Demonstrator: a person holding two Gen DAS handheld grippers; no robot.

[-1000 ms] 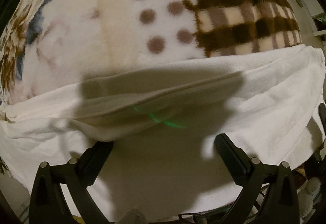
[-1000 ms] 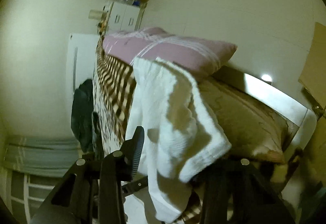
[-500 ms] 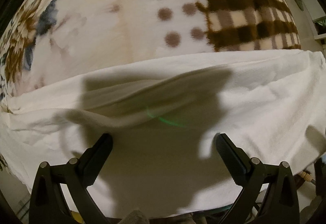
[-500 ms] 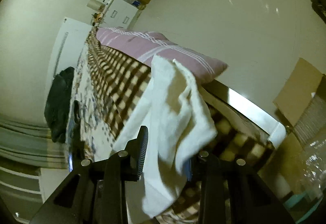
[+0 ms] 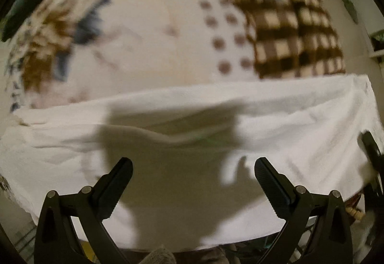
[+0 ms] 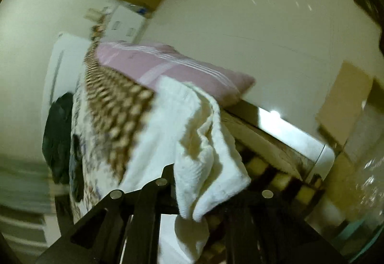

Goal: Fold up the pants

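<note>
My left gripper stood wide open above the white pants, gripping nothing. My right gripper was clamped on a bunched corner of the pants, which hung over its fingers. The pants lay across a patterned blanket on the bed; beyond lay a pink pillow and cream wall. Since a second earlier, the held corner had dropped lower and the left gripper had drawn back.

The left gripper hangs with fingers spread wide above white pants lying across a patterned blanket on the bed.
</note>
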